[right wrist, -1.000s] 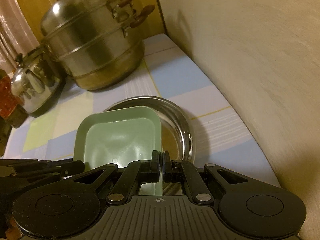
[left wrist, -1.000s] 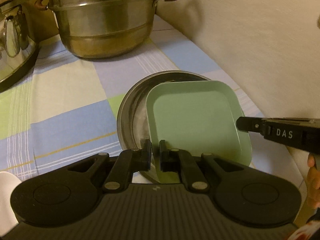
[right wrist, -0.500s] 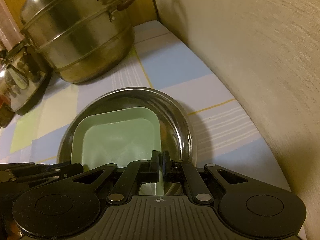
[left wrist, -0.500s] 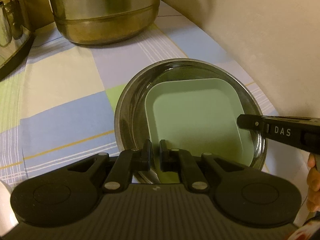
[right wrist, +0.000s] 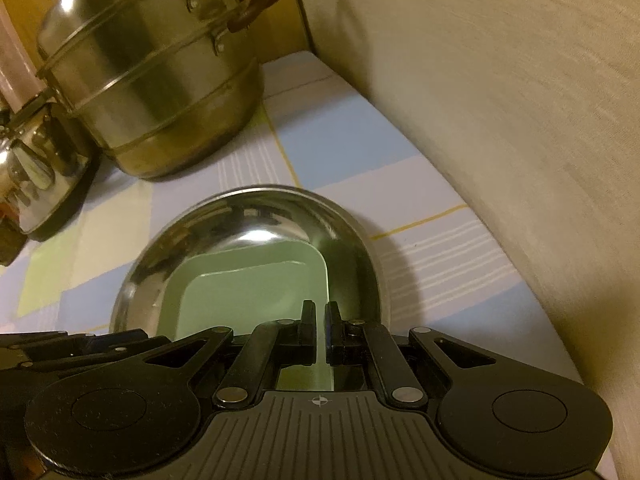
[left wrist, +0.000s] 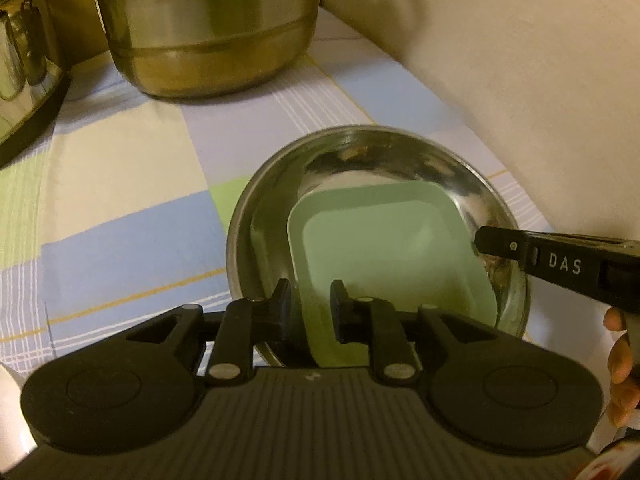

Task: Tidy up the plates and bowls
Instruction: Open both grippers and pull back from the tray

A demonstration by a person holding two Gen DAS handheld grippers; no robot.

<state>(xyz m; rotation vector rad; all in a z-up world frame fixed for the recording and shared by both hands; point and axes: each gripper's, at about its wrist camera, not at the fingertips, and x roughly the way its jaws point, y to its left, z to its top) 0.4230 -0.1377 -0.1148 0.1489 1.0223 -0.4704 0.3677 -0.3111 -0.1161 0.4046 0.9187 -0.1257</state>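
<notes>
Checked tablecloth (left wrist: 120,208) runs to a beige wall (right wrist: 500,100), w/ big steel steamer pot (left wrist: 208,28) at the back and a kettle (right wrist: 28,176) beside it. Nearer me, steel bowl (left wrist: 360,152) w/ green square plate (left wrist: 392,256) inside. My left gripper (left wrist: 310,300) is parted, fingers either side of the plate's near rim. Right gripper (right wrist: 320,320) is nearly closed around plate's right edge; can't tell if it's actually pinching
</notes>
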